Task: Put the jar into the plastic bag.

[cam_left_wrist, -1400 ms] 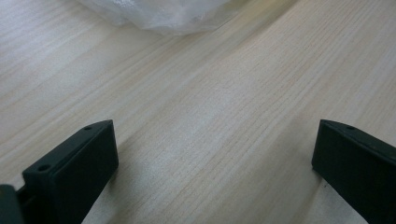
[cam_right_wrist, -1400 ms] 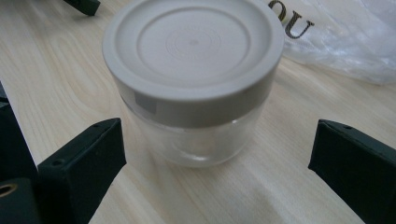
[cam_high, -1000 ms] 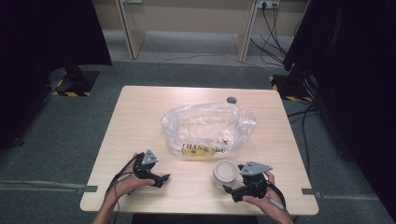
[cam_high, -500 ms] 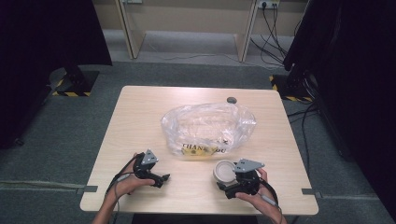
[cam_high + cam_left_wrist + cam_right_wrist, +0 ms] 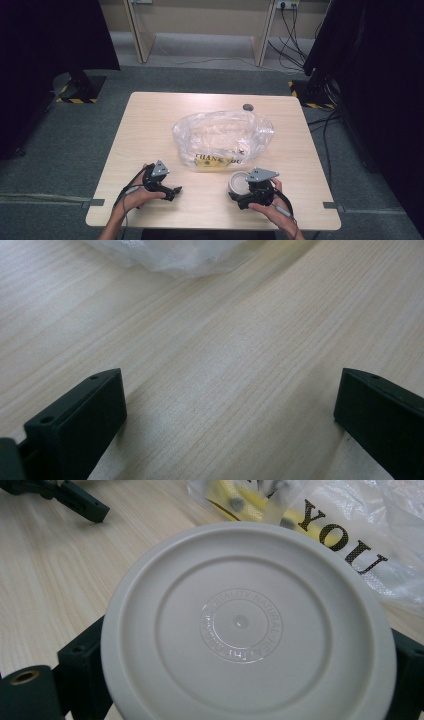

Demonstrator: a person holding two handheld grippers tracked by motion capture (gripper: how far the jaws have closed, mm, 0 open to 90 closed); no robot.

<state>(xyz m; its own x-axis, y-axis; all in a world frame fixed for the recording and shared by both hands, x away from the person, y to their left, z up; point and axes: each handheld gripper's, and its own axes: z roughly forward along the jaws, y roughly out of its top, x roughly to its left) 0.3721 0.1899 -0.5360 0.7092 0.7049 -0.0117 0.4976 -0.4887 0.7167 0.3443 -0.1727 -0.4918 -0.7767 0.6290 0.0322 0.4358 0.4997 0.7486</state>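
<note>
A round white-lidded tub [image 5: 239,183] stands near the table's front edge, just below a crumpled clear plastic bag [image 5: 225,135] printed "THANK YOU". My right gripper [image 5: 241,194] is open, one jaw on each side of the tub. In the right gripper view the lid [image 5: 245,625] overhangs both fingers [image 5: 80,665], hiding any contact. Something yellow shows inside the bag [image 5: 350,525]. At the front left my left gripper [image 5: 174,192] rests open on bare wood [image 5: 230,405], with the bag's edge [image 5: 170,252] beyond it.
The light wooden table [image 5: 150,130] has a small dark round object [image 5: 247,106] near its far edge. Grey carpet surrounds the table. Black stands and cables stand at the right and left. The left gripper's jaw [image 5: 75,497] appears in the right gripper view's top left corner.
My right gripper has moved left and forward, and its jaws now stand around the white tub. The left gripper and the bag have stayed put.
</note>
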